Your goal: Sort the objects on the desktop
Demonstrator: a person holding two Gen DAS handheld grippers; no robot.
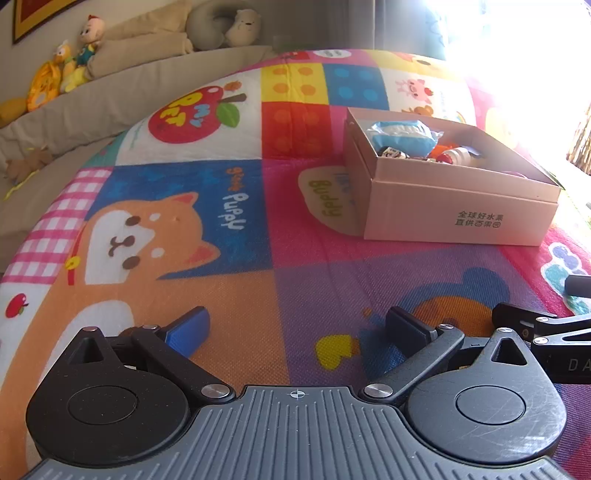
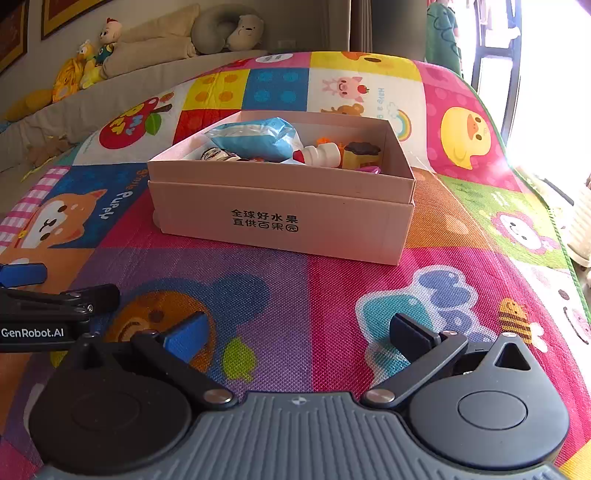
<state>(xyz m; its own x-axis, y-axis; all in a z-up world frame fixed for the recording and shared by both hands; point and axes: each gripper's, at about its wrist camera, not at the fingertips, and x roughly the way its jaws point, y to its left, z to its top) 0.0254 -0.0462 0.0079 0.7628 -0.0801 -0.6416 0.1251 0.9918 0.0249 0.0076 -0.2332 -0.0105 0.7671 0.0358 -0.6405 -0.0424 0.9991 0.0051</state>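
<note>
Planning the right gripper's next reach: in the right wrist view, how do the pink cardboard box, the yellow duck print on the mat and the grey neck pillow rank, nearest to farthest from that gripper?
1. Pink cardboard box, straight ahead of the right gripper, on the mat.
2. Yellow duck print, farther back, on the mat's right side.
3. Grey neck pillow, farthest, on the sofa behind the mat.

Grey sofa (image 2: 110,92) with plush toys (image 2: 92,62), glaring window (image 2: 535,74) beyond.
</note>
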